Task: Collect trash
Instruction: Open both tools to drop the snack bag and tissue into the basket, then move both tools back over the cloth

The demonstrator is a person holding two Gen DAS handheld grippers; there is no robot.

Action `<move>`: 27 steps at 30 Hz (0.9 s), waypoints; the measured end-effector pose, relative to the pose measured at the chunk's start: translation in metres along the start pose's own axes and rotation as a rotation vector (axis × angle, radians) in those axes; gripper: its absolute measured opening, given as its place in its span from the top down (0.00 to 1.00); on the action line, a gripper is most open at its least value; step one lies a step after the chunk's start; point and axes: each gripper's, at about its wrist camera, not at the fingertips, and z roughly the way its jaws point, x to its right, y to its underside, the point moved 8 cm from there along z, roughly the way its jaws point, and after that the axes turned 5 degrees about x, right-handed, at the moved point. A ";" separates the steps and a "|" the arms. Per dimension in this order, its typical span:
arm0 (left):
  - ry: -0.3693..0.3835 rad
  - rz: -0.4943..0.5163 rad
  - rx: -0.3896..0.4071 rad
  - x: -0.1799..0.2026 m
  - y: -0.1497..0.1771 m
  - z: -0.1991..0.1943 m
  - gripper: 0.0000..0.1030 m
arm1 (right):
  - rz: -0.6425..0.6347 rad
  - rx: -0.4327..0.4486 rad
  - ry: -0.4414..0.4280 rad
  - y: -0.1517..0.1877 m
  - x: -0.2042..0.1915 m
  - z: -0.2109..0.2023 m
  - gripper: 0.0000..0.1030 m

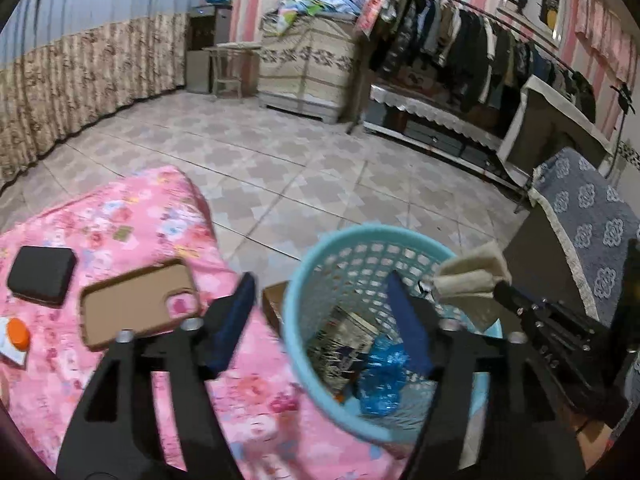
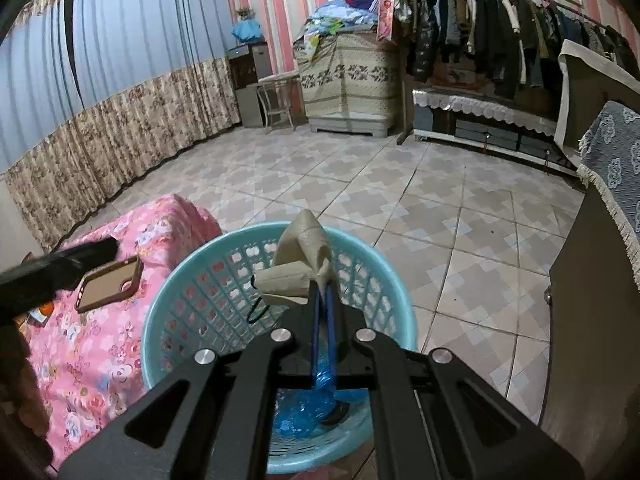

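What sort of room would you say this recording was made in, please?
Most likely a lived-in bedroom: a floral pink bedcover, a long clothes rail hung with jackets, and folded bedding piled on a covered cabinet.

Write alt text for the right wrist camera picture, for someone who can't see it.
The right gripper, shut on a beige face mask, holds it over a light blue plastic basket with blue plastic inside. To the left, a phone lies on a pink floral cover; tiled floor lies behind.
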 end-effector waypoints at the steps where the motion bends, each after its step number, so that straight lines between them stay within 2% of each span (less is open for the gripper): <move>1: -0.014 -0.004 0.012 -0.005 -0.002 -0.004 0.22 | -0.004 -0.001 0.000 0.001 -0.003 0.001 0.93; 3: -0.050 -0.012 0.043 -0.018 -0.007 -0.016 0.11 | -0.012 -0.009 0.001 0.002 -0.010 0.006 0.93; 6: -0.093 -0.030 0.075 -0.037 -0.013 -0.032 0.06 | -0.013 -0.025 -0.003 0.002 -0.018 0.012 0.93; 7: -0.105 -0.036 0.080 -0.042 -0.014 -0.036 0.05 | -0.015 -0.030 -0.004 0.002 -0.020 0.014 0.89; 8: -0.115 -0.042 0.084 -0.048 -0.015 -0.039 0.05 | -0.016 -0.033 0.000 0.001 -0.021 0.015 0.72; 9: -0.127 -0.053 0.091 -0.056 -0.015 -0.044 0.05 | -0.020 -0.034 0.006 0.002 -0.023 0.016 0.44; 10: -0.141 -0.062 0.097 -0.063 -0.015 -0.048 0.05 | -0.024 -0.031 0.011 0.002 -0.024 0.016 0.35; 13: -0.187 -0.091 0.116 -0.085 -0.011 -0.060 0.05 | -0.034 -0.041 0.021 0.005 -0.027 0.018 0.29; 15: -0.207 -0.110 0.117 -0.100 -0.006 -0.068 0.05 | -0.026 -0.036 0.023 0.006 -0.028 0.015 0.20; 17: -0.235 -0.114 0.123 -0.114 0.000 -0.077 0.05 | -0.030 -0.023 0.024 0.008 -0.035 0.008 0.15; 21: -0.303 -0.123 0.146 -0.144 0.012 -0.102 0.05 | -0.061 -0.002 -0.001 0.006 -0.057 -0.006 0.14; 23: -0.330 -0.138 0.149 -0.162 0.017 -0.115 0.05 | -0.071 0.021 -0.020 0.003 -0.073 -0.017 0.10; 27: -0.398 -0.154 0.163 -0.202 0.027 -0.148 0.05 | -0.093 0.070 -0.097 -0.006 -0.119 -0.041 0.08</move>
